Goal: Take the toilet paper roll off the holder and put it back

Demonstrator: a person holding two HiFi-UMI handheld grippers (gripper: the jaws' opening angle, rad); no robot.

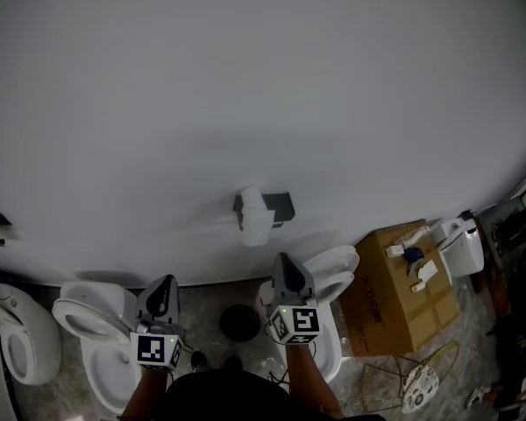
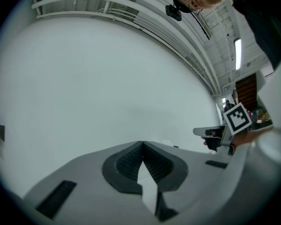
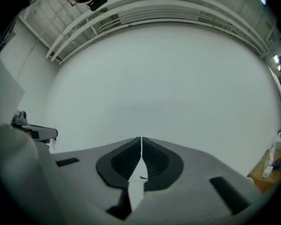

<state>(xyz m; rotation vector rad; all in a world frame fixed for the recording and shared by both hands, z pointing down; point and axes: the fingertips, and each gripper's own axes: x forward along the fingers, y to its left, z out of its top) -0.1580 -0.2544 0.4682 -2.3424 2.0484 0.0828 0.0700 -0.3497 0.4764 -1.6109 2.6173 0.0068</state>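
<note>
Toilet paper roll [image 1: 255, 216] on holder [image 1: 281, 206], right gripper [image 1: 285, 266] at its 5 o'clock, left gripper [image 1: 165, 286] at 8 o'clock, both closed, empty

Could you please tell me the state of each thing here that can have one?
White toilet paper roll: mounted on the dark wall holder.
Left gripper: shut, empty.
Right gripper: shut, empty.
Brown cardboard box: closed, small items on top.
</note>
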